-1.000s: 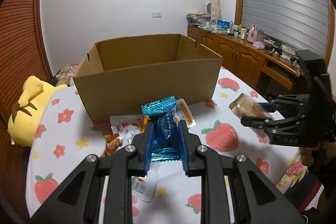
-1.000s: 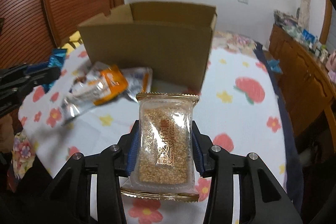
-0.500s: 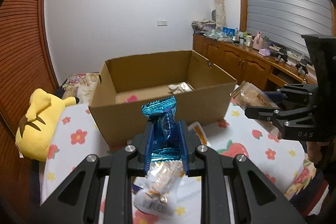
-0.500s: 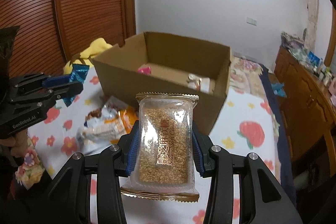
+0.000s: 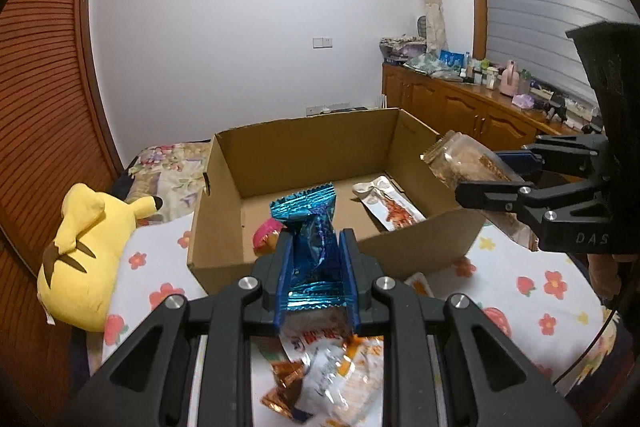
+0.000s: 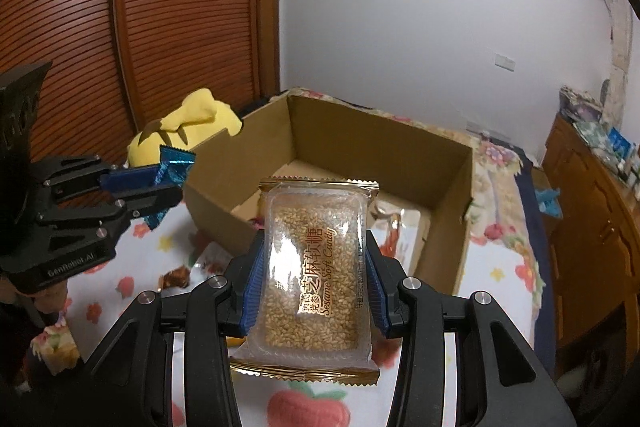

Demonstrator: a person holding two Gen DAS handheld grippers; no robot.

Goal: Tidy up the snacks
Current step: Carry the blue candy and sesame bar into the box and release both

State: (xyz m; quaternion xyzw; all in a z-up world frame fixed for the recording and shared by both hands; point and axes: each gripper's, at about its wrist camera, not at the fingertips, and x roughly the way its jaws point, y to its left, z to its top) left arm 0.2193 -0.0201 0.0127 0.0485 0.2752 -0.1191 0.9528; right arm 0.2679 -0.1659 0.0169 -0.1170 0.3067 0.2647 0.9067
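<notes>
My left gripper [image 5: 316, 247] is shut on a blue foil snack packet [image 5: 310, 227], held above the near wall of the open cardboard box [image 5: 408, 247]. My right gripper [image 6: 314, 259] is shut on a clear sesame candy pack [image 6: 314, 267], held above the box's near wall [image 6: 216, 215]. Each gripper shows in the other's view: the right gripper [image 5: 484, 175] at the box's right side, the left gripper [image 6: 168, 183] at its left corner. Inside the box lie a white and orange packet [image 5: 390, 203] and a pink item [image 5: 266, 237].
Several loose snack packets [image 5: 328, 375] lie on the fruit-print tablecloth [image 5: 552, 287] below my left gripper. A yellow plush toy [image 5: 88, 239] lies left of the box. A wooden cabinet [image 5: 460, 107] with clutter stands at the right.
Both grippers have risen and moved forward with their snacks, from table level in front of the box to above its near wall. The box's inside now shows.
</notes>
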